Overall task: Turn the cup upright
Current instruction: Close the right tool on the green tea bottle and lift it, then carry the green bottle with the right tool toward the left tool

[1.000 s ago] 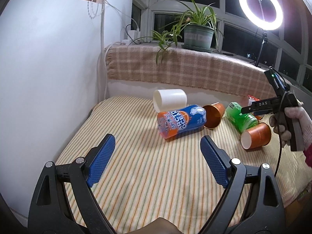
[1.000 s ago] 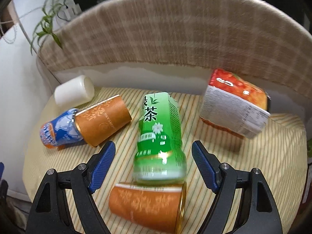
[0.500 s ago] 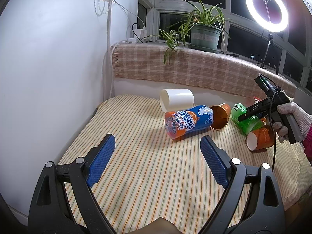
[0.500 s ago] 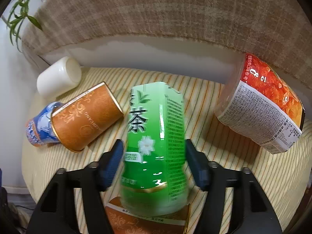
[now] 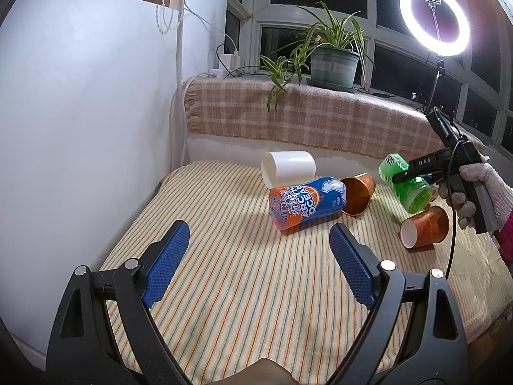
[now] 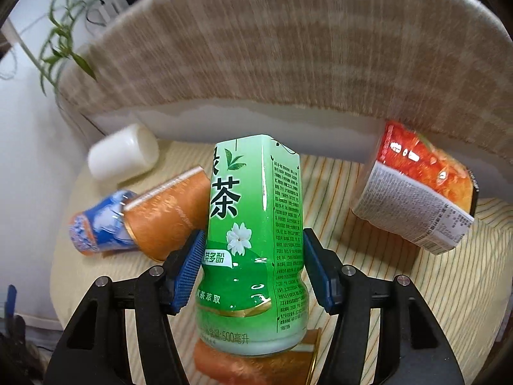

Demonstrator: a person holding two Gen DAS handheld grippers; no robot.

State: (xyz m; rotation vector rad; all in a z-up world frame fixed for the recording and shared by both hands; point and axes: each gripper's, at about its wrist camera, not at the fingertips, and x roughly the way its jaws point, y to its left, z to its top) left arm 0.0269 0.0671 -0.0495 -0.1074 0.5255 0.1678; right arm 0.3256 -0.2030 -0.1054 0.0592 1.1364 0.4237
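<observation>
Setting: home room rigged for recording, at night. Evidence: spider plant in pot (image 5: 333,61) on window ledge under plaid cloth (image 5: 314,122); dark window panes (image 5: 397,61); lit ring light on stand (image 5: 434,21); chargers and cables (image 5: 227,59) by the sill; striped cloth over tabletop (image 5: 243,276).

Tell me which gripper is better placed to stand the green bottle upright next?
Right. The right gripper is shut on the green tea bottle, pads pressing both sides. The left gripper is open, holds nothing, and sits far from it over the striped cloth.
</observation>
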